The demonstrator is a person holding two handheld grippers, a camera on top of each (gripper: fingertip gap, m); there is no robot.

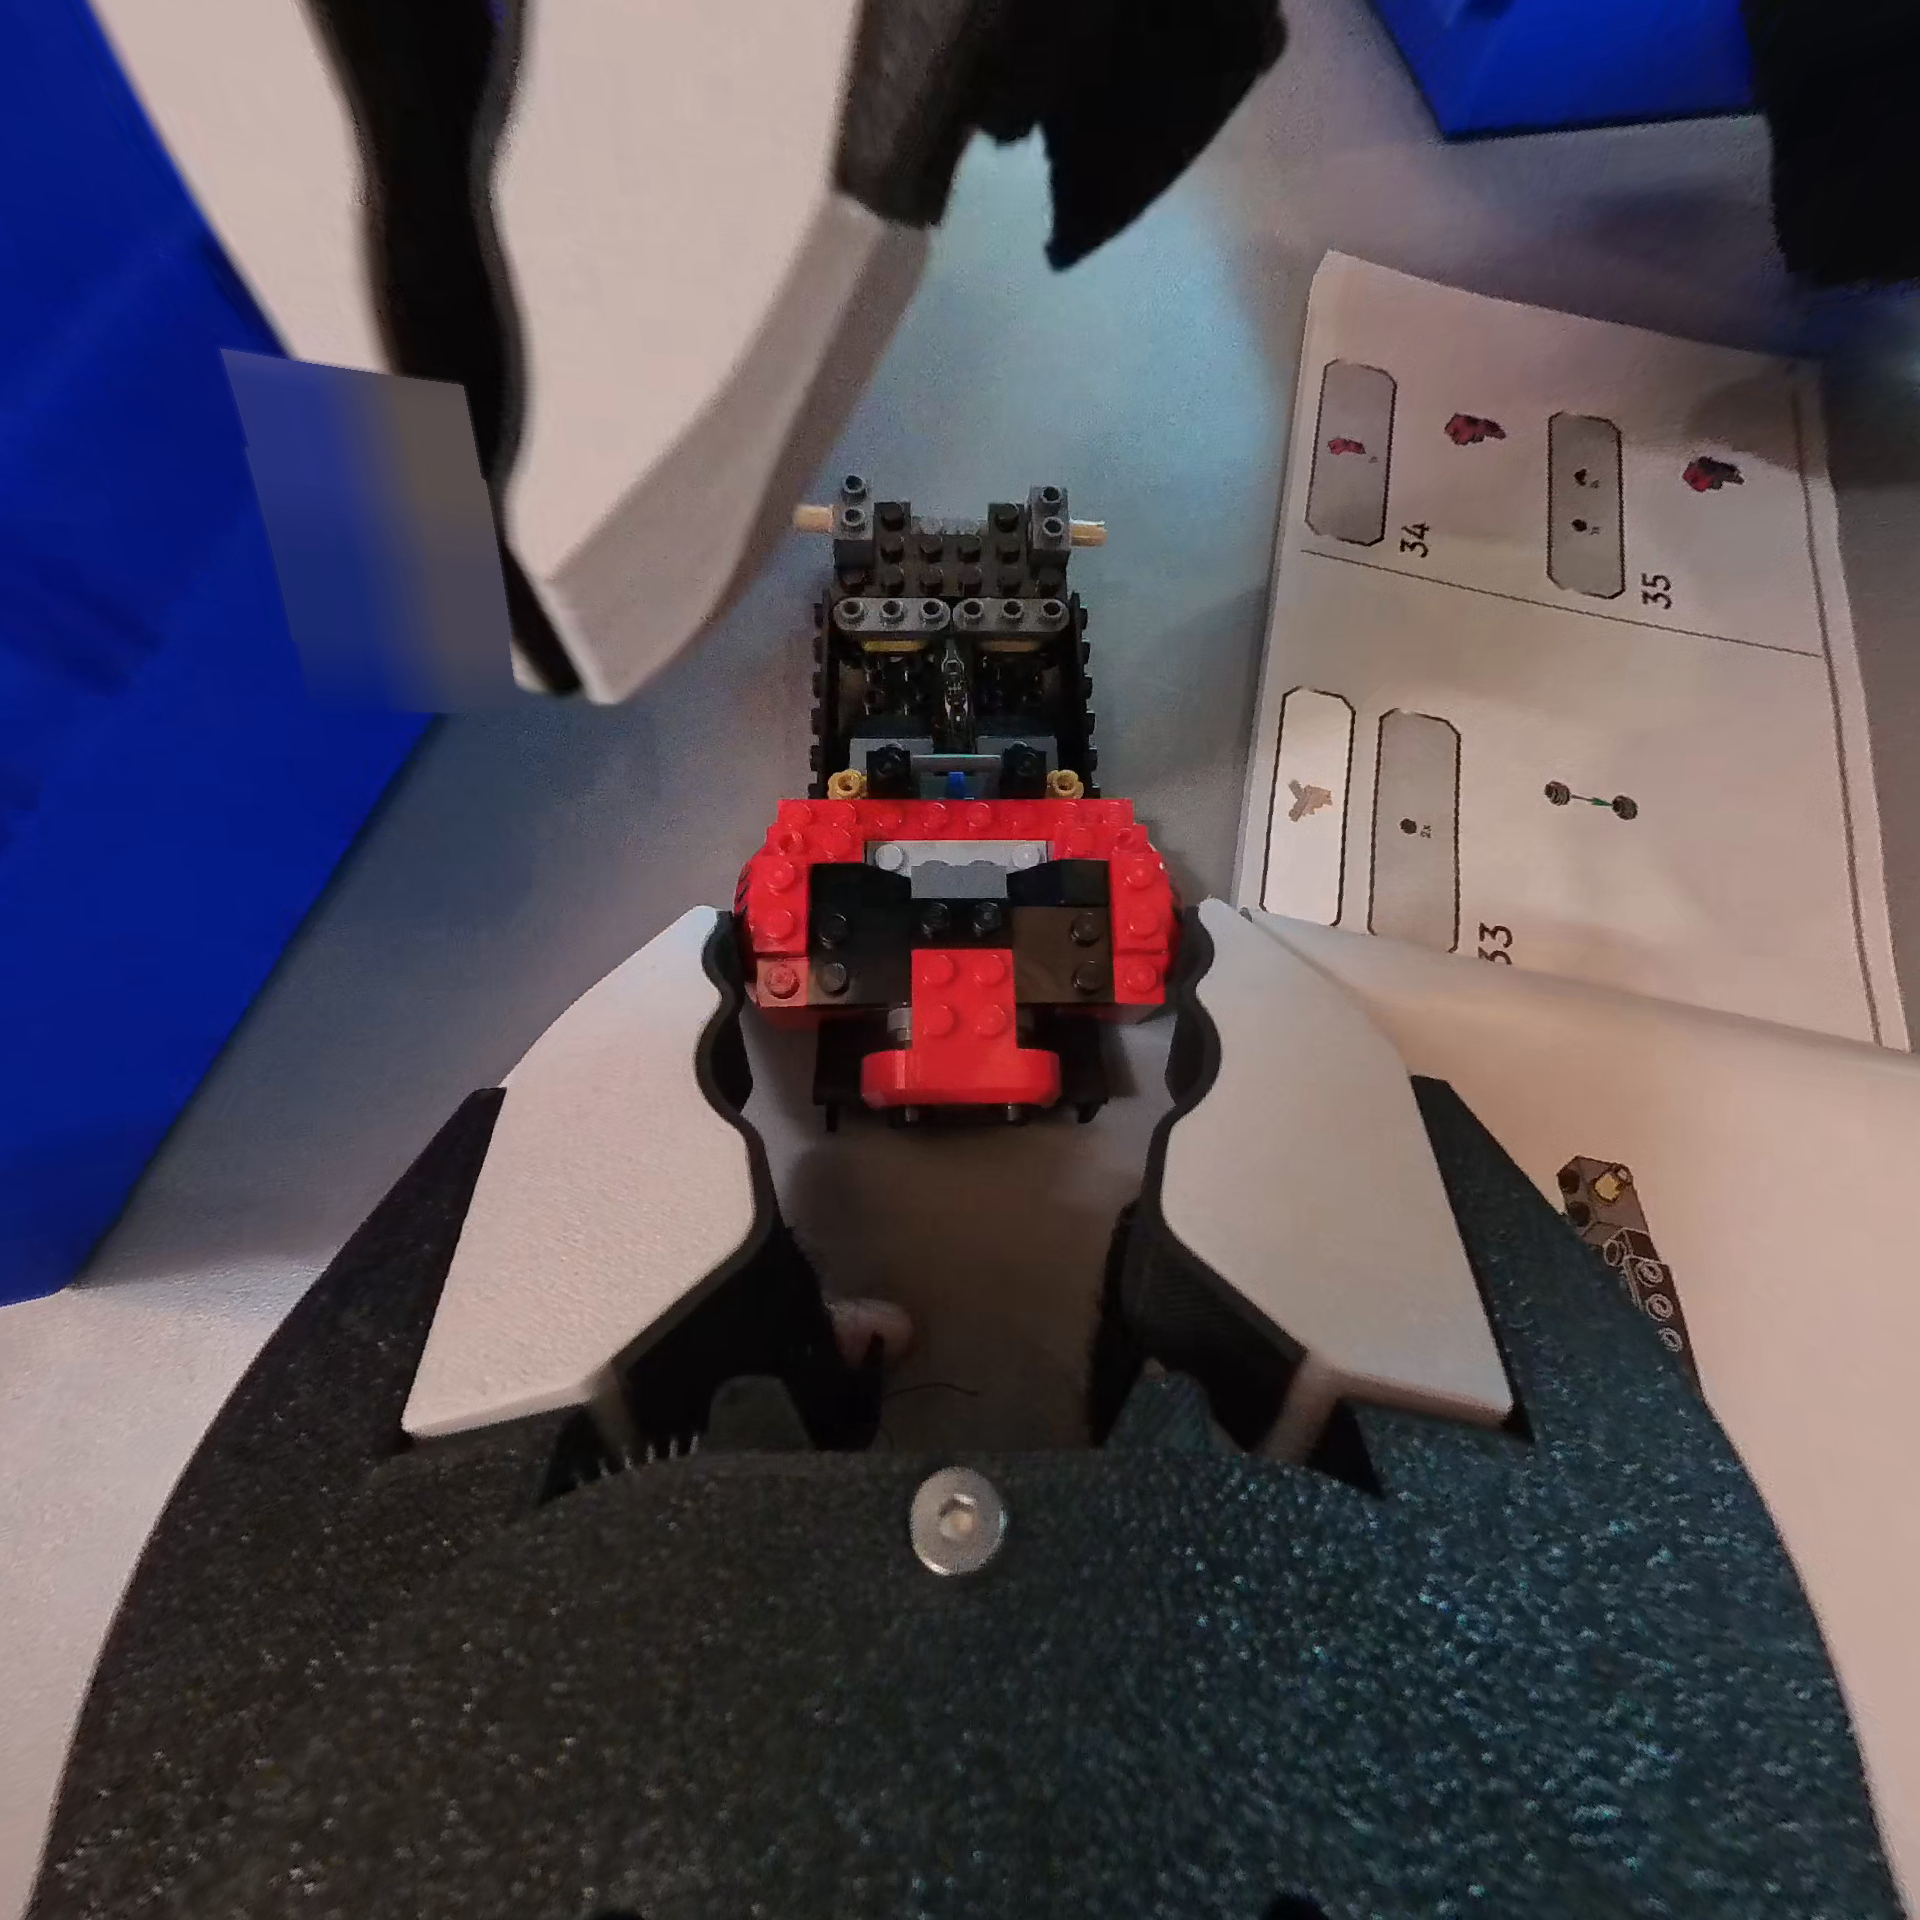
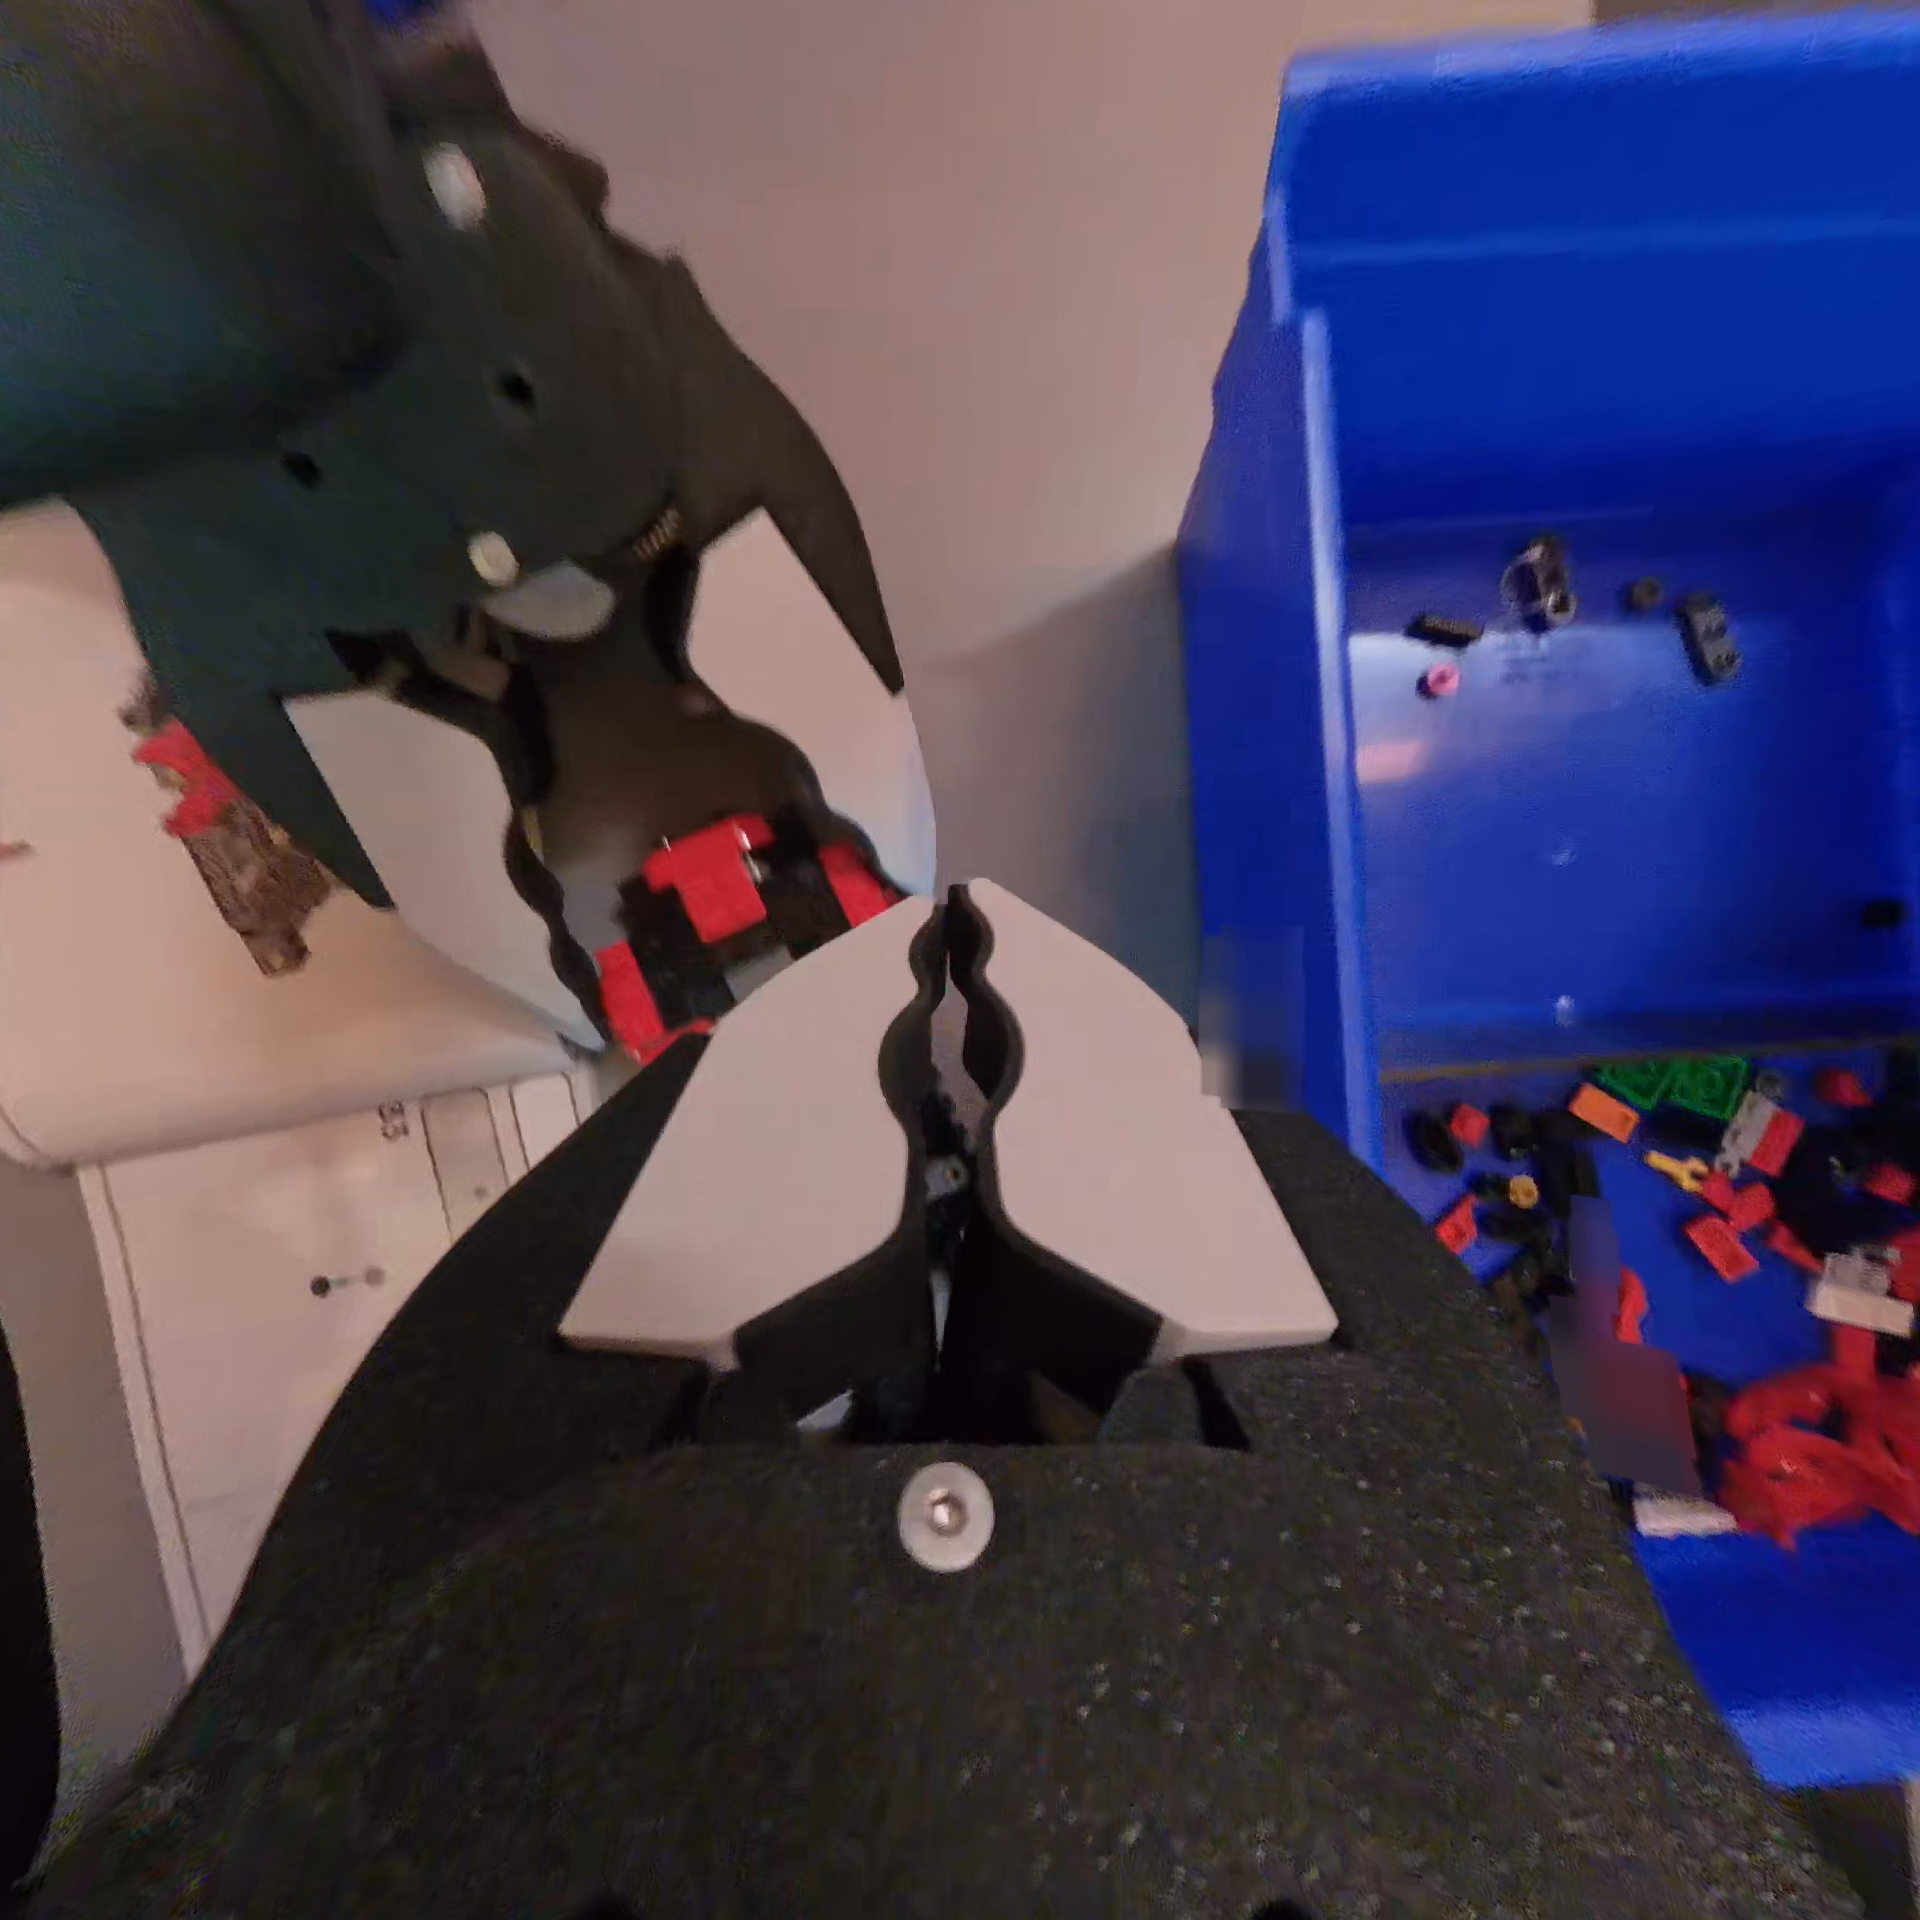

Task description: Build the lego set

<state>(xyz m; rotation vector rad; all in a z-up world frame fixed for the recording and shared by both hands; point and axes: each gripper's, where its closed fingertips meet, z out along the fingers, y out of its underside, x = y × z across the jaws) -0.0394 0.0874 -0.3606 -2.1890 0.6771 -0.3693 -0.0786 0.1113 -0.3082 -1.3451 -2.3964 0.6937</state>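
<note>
Two hand-held grippers at work: left hand-held gripper [image 1: 956,966] clamping the red-and-black lego car [image 1: 951,831] on the worktop [image 1: 623,810], right hand-held gripper [image 2: 951,914] pressed together, seemingly empty, likely next fetching a piece from the blue bin [image 2: 1558,831].

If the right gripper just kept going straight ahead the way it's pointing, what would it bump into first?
Probably the red and black lego car, seen just past the shut tips of the right gripper and held between the left gripper's fingers. Depth is hard to judge; it might strike the left gripper's near finger instead.
</note>
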